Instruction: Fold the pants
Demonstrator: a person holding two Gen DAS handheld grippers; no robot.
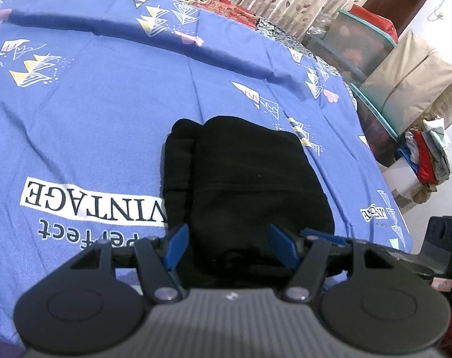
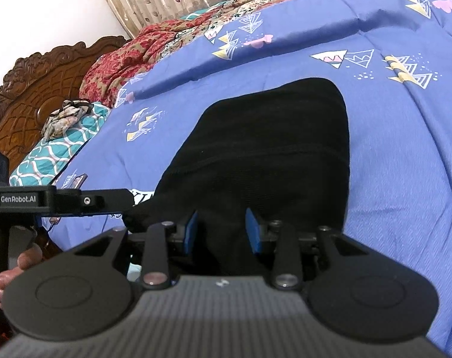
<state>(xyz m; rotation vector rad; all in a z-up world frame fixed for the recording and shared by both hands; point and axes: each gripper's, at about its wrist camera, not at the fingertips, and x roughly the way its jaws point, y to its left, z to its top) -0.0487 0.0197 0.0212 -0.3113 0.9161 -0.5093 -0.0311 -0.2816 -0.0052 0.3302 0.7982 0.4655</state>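
We see the folded black pants (image 1: 250,179) lying on the blue bedsheet (image 1: 91,113). Our left tool (image 1: 229,246) and right tool (image 2: 223,229) each straddle the near edge; whether either grips, we cannot tell.

There is one pair of black pants (image 1: 250,179), folded into one bundle in the middle of the frame, and it lies on one blue printed sheet (image 1: 91,113). Two grippers are in view, the left gripper (image 1: 229,244) and the right gripper (image 2: 221,229), each at the bottom of its own frame with two blue fingers. At the right edge of the left wrist view I count two clear storage boxes (image 1: 366,44), stacked, and one beige bag (image 1: 414,80).
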